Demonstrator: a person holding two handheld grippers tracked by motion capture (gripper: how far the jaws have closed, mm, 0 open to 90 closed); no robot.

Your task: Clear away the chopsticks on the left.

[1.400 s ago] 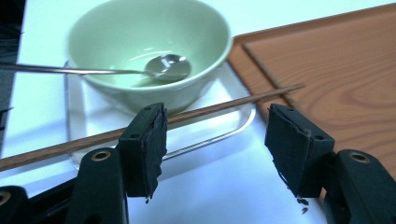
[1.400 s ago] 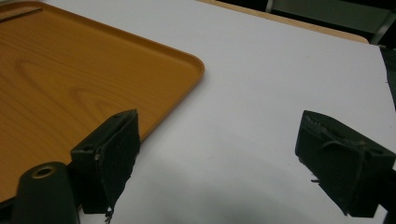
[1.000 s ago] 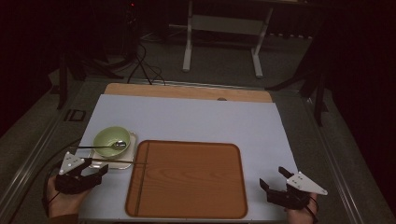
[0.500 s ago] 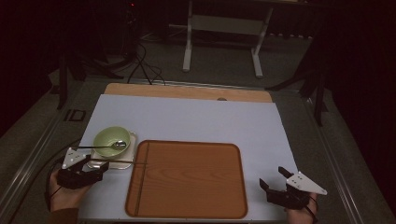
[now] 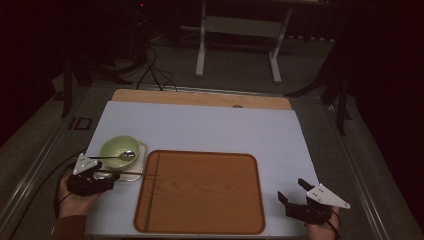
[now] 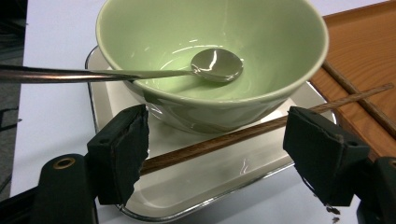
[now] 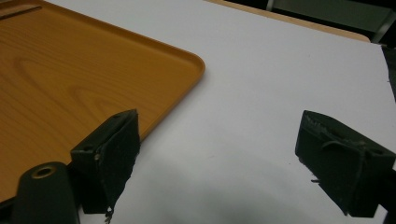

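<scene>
Left gripper view showed the left gripper (image 6: pixel 219 158) spread wide, its jaws having just been opening, with a brown chopstick (image 6: pixel 261 130) lying between them, untouched by the pads, on the white tray (image 6: pixel 224 186) beside the green bowl (image 6: pixel 210 107) holding a spoon (image 6: pixel 217 64). At the table's near right corner, the right gripper (image 7: pixel 219 158) stood spread over bare white tabletop (image 7: pixel 261 93), beside the wooden tray (image 7: pixel 70 84).
</scene>
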